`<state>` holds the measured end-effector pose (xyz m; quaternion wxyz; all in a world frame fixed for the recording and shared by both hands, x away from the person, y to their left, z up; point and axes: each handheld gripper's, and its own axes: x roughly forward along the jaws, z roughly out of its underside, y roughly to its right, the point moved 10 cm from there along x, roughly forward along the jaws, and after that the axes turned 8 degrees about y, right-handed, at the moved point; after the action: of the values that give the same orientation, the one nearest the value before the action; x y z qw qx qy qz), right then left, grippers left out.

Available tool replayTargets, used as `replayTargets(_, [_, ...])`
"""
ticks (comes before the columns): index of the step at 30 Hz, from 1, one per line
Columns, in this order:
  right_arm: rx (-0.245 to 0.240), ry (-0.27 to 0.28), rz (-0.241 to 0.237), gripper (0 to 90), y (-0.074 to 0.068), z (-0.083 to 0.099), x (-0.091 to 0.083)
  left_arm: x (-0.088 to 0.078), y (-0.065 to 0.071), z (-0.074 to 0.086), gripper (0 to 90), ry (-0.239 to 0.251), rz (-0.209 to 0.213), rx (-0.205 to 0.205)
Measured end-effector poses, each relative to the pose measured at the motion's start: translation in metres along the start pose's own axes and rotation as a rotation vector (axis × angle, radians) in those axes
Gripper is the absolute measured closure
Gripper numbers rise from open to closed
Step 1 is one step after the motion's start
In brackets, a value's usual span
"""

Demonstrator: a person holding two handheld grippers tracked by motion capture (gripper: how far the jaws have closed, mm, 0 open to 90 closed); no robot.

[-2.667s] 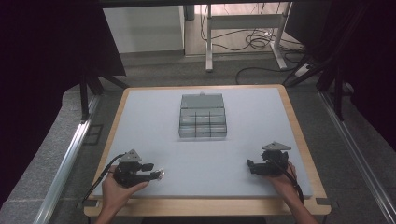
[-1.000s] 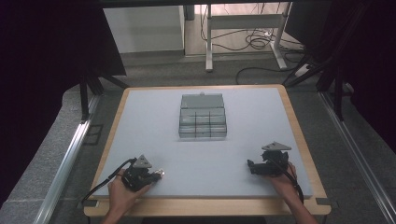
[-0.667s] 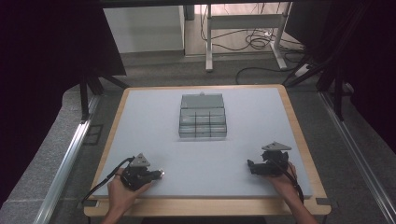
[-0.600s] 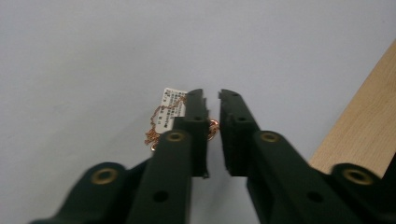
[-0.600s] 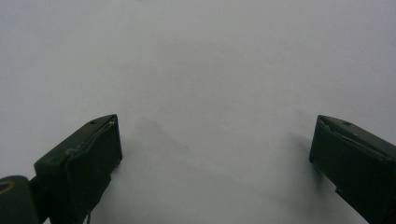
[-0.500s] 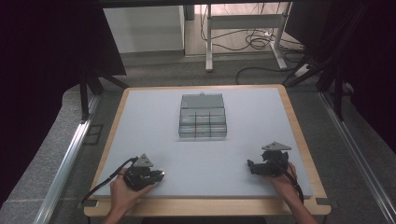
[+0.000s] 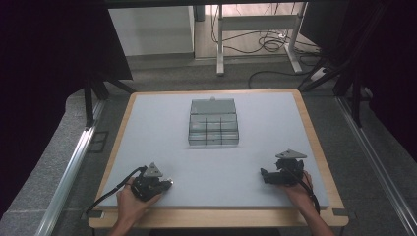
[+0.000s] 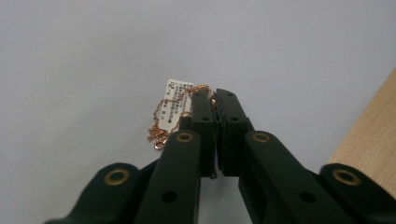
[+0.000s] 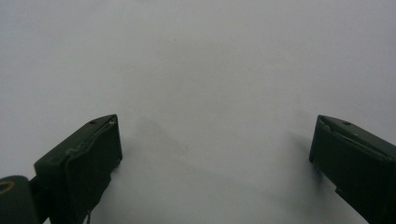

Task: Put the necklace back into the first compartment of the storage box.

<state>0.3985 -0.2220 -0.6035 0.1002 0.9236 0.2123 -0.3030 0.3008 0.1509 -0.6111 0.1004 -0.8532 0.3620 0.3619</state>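
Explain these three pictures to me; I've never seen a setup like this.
A person sits at a table with a grey mat, holding a hand-held gripper in each hand. One camera looks down from above; the other two ride on the grippers and look along their black jaws. A clear compartment box with its lid up stands mid-table. The left hand-held gripper has just closed its jaws and pinches a rose-gold chain with a white tag. The right hand-held gripper rests near the table edge, jaws wide apart, holding nothing.
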Motion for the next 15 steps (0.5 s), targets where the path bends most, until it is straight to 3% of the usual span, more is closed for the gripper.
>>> replayTargets(15, [0.0,0.0,0.0,2.1,0.0001,0.0,0.0001,-0.004,-0.0008,-0.0034,90.0,0.014,0.019,-0.02])
